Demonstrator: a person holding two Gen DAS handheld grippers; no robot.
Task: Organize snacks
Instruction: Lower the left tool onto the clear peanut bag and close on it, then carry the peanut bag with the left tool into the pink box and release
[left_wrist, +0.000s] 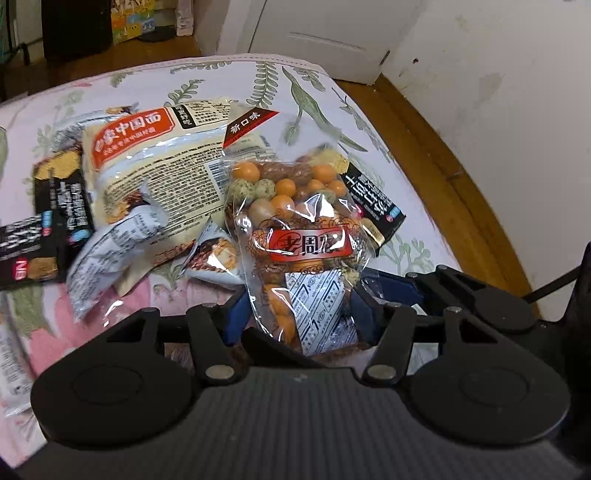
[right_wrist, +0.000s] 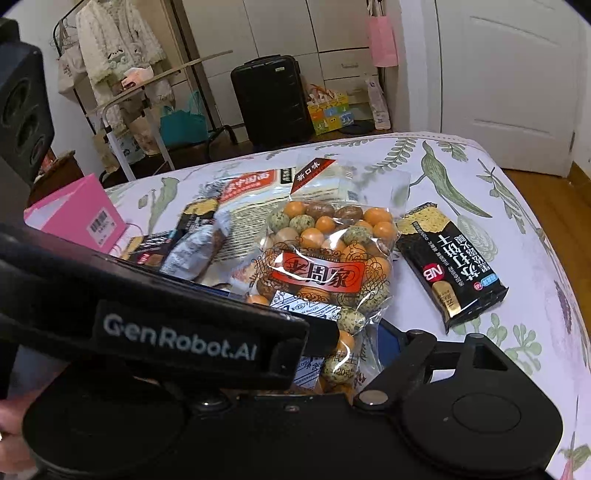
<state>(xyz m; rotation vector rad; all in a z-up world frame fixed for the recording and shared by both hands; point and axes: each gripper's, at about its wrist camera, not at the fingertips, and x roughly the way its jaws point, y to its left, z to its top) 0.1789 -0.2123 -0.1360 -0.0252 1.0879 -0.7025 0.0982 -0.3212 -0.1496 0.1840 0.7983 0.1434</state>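
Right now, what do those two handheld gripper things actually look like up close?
Both are matte black plastic. The left gripper has a ribbed dark grey top, two round discs, hinged link arms with silver rivets, and blue pads on its fingers. In the right wrist view its side reads "GenRobot.AI" in pale letters. The right gripper shows the same disc, rivet and a blue pad. No cables are clearly visible.

We read "GenRobot.AI" on the black gripper body (right_wrist: 177, 343) crossing the right wrist view. The clear bag of coated nuts (right_wrist: 325, 266) carries a red label reading "老周家". A black cracker pack (right_wrist: 448, 264) shows "NB" and "苏打饼干". The cream noodle pack (left_wrist: 155, 162) reads "中国面", with a dark tag (left_wrist: 245, 123) reading "新口味".
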